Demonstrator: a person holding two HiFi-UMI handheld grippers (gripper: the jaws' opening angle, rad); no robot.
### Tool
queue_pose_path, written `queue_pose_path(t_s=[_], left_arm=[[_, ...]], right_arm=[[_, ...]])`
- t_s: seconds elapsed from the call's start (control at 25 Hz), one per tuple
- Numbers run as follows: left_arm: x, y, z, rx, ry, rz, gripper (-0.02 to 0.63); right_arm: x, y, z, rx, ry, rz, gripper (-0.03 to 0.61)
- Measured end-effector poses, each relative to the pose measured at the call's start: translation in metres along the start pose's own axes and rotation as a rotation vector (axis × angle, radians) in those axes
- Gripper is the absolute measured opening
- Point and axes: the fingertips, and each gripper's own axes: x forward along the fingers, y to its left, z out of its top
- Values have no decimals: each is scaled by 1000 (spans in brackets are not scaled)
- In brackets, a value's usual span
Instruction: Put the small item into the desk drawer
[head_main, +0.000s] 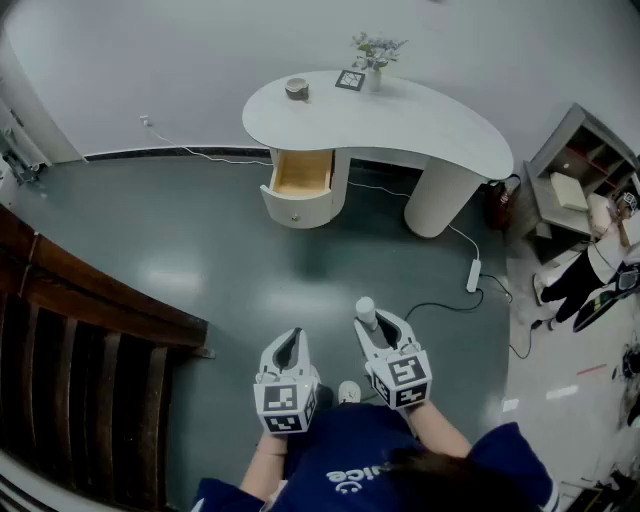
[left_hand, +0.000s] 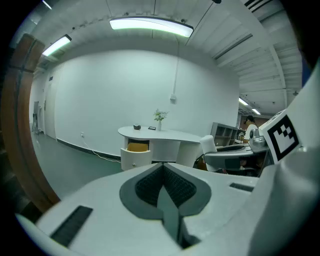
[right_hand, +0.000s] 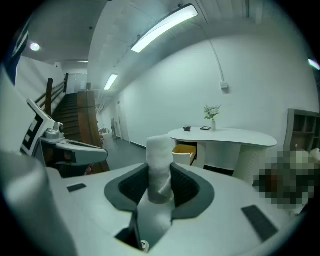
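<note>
My right gripper (head_main: 370, 326) (right_hand: 159, 182) is shut on a small white cylindrical item (right_hand: 160, 162) (head_main: 366, 312) that stands upright between its pads. My left gripper (head_main: 288, 346) (left_hand: 163, 190) is shut with nothing in it, its pads meeting. Both are held low in front of me, side by side. Far ahead stands a white curved desk (head_main: 400, 120) (left_hand: 165, 135) (right_hand: 235, 136). Its drawer (head_main: 302, 180) (left_hand: 136, 150) (right_hand: 184, 151) is pulled open, showing a wooden inside.
On the desk top sit a small bowl (head_main: 296, 88), a framed card (head_main: 350, 80) and a vase of flowers (head_main: 376, 55). A power strip (head_main: 474, 275) and cable lie on the grey floor. A wooden stair rail (head_main: 90, 330) is at left, a shelf unit (head_main: 580, 170) at right.
</note>
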Motion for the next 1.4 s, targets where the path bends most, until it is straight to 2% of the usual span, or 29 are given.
queue_pose_path(t_s=[0.28,0.48,0.72,0.92,1.12,1.4], left_arm=[[12,26,8,-14,-15,-15,3],[20,38,14,-7,-23,-59,3],[28,55,17,8,-32,-92,3],[32,66,19,4,-34,-99,3],[42,75,25,-32,-54,-109,3],[74,92,26,-46,-28,-25,3]], right_arm=[[20,15,13,-28,-5,3,138],[33,17,23,44,-39,-39,140],[45,19,23,71,-50,-85,140],[51,23,23,69,-51,-90,141],[72,18,21,75,-30,-72,141],[114,-1,29,48,-15,-20,140]])
